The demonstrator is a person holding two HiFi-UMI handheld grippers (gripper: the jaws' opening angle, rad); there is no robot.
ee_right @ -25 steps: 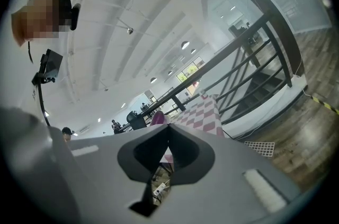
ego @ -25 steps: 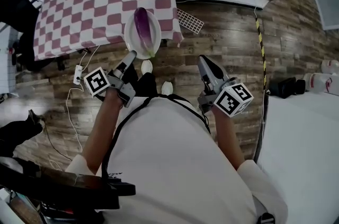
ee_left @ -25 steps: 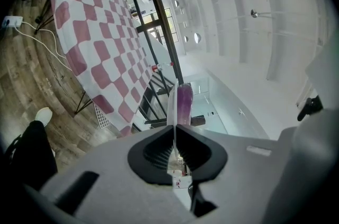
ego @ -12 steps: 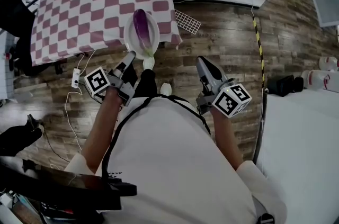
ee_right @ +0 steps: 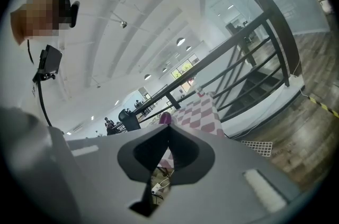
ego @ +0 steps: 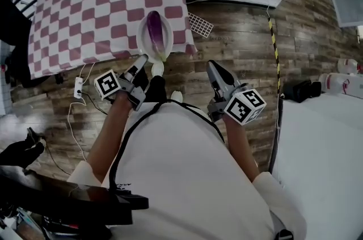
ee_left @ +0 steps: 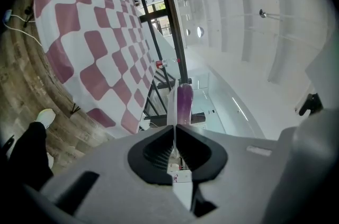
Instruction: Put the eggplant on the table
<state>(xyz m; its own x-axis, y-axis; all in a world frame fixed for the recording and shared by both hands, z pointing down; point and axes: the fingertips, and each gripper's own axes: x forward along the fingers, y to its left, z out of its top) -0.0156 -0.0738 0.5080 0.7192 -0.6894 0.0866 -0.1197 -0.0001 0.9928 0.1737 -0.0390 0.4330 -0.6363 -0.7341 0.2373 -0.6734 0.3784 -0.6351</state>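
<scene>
Eggplant [ego: 155, 30] on plate [ego: 142, 37] in hand-held gripper [ego: 140, 61]

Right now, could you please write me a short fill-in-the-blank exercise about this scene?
The purple eggplant lies on a white ____.
The left hand-held gripper is shut on that dish's ____.
The right hand-held gripper, jaws together, holds ____.
Missing words: plate; rim; nothing.

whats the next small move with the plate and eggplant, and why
Probably carry the plate a little further over the checkered table and lower it. The left gripper has its jaws clamped on the plate's rim, the eggplant lies on the plate, and the plate is only at the table's near edge. The right gripper is shut and empty.
</scene>
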